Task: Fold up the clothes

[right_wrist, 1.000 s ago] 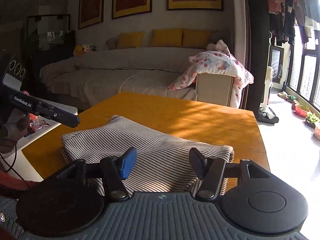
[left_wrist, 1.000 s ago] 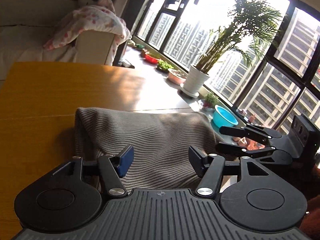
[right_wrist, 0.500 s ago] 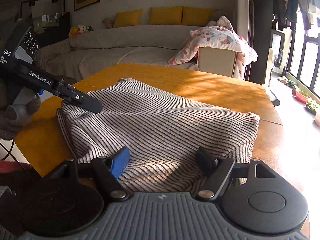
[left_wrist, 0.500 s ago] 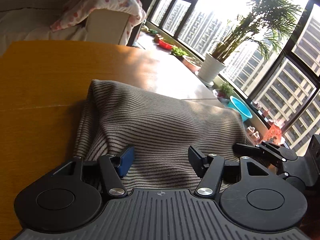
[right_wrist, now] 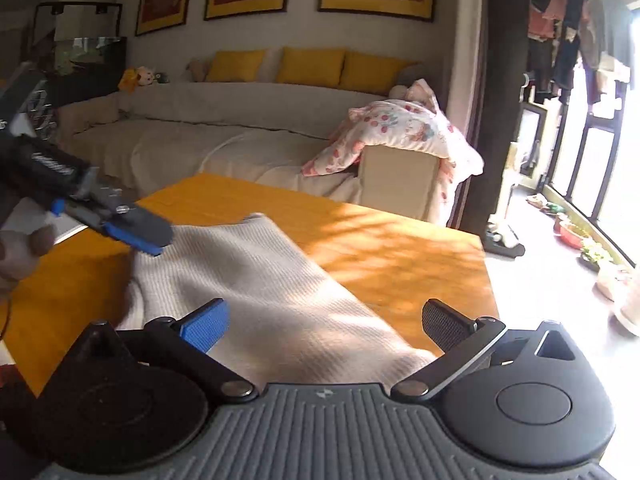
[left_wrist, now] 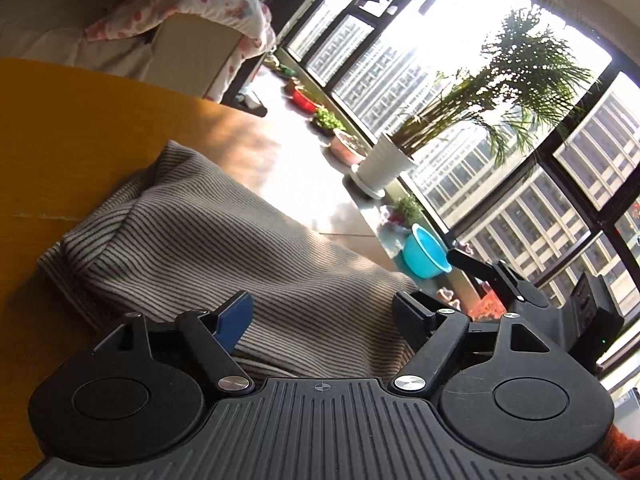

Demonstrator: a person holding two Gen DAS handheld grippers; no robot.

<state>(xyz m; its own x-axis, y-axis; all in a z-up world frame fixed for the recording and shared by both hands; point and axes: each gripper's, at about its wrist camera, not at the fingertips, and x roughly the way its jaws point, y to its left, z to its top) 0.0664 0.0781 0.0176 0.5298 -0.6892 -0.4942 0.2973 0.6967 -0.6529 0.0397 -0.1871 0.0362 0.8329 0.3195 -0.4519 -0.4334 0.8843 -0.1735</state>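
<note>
While both claws spread wider, a folded striped sweater (left_wrist: 224, 248) lies on the orange bench (right_wrist: 380, 248) at lower centre. Left claw (left_wrist: 324, 312) and right claw (right_wrist: 324, 320) straddle the cloth unclenched, grasping nothing.

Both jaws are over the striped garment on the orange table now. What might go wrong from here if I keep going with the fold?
1. The striped grey knit garment is bunched at its far corner; it may crease if not smoothed.
2. The left gripper and right gripper have jaws opening with cloth between them, pads not pressing: the fold could slump.
3. The garment lies near the orange wooden table's window-side edge; a tug might drag it off.
</note>
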